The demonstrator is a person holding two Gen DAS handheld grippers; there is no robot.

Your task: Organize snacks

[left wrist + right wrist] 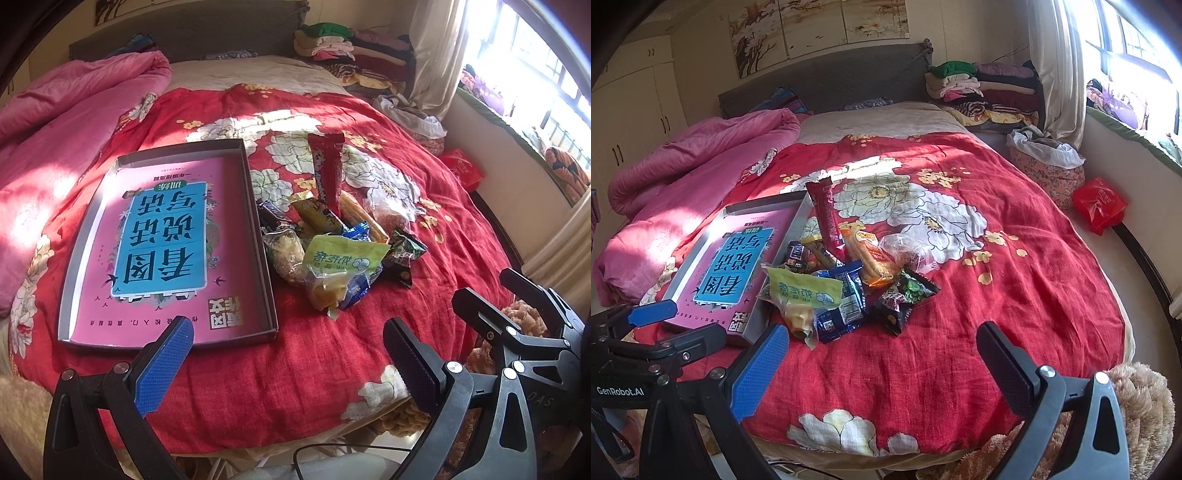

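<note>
both jaws gape empty; snack pile (328, 240) overlaps, labels unreadable.

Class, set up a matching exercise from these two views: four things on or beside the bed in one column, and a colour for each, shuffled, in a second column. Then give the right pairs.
Things
1. tall stick packet
2. snack bag with the cartoon label
3. rolled quilt
4. left gripper finger pad

Colours
A. blue
B. pink
C. dark red
D. light green

Pairs: 1-C, 2-D, 3-B, 4-A
</note>
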